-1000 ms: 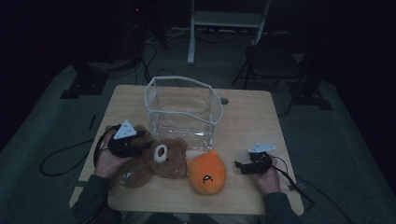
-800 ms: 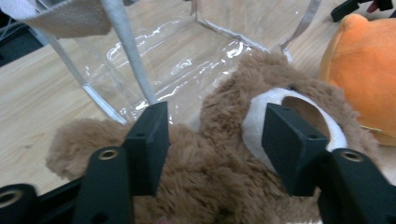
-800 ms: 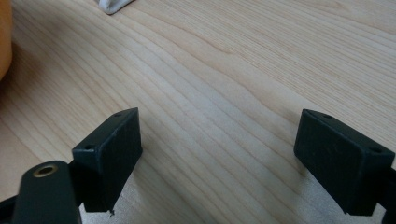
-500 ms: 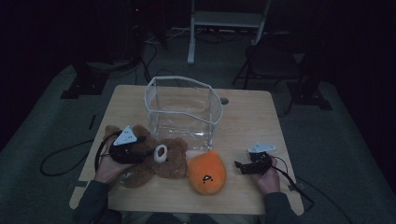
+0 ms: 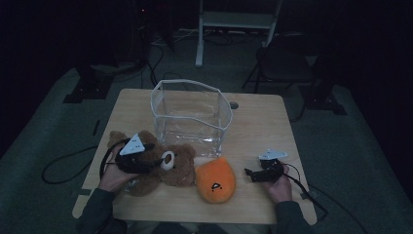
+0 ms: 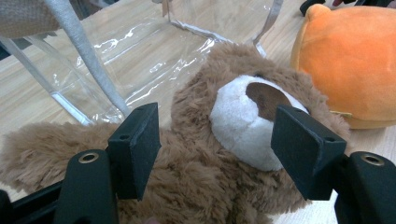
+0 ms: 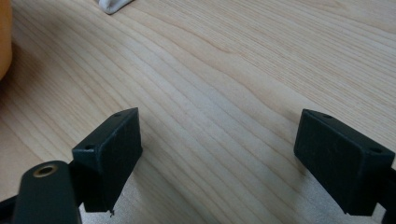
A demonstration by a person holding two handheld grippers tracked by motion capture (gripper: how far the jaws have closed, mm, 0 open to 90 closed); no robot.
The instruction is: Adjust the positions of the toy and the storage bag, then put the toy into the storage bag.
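A brown teddy bear (image 5: 168, 168) with a white muzzle (image 6: 238, 123) lies at the table's front left. My left gripper (image 5: 156, 162) is open just over it, one jaw on each side of the bear's head (image 6: 219, 140). To the bear's right sits an orange plush toy (image 5: 215, 179) (image 6: 355, 60). Behind both stands a clear plastic bag (image 5: 191, 117) (image 6: 154, 51) with white trim, its top open. My right gripper (image 5: 251, 174) rests open near the front right of the table, with bare wood between its jaws (image 7: 219, 140).
The wooden table (image 5: 258, 122) has free room at the right and back. A small hole (image 5: 234, 105) sits by the bag's far right corner. Cables trail off both front corners. Chairs and stands surround the table on the dark floor.
My left gripper has moved right and forward along the teddy bear toward its head. The right gripper has stayed in place.
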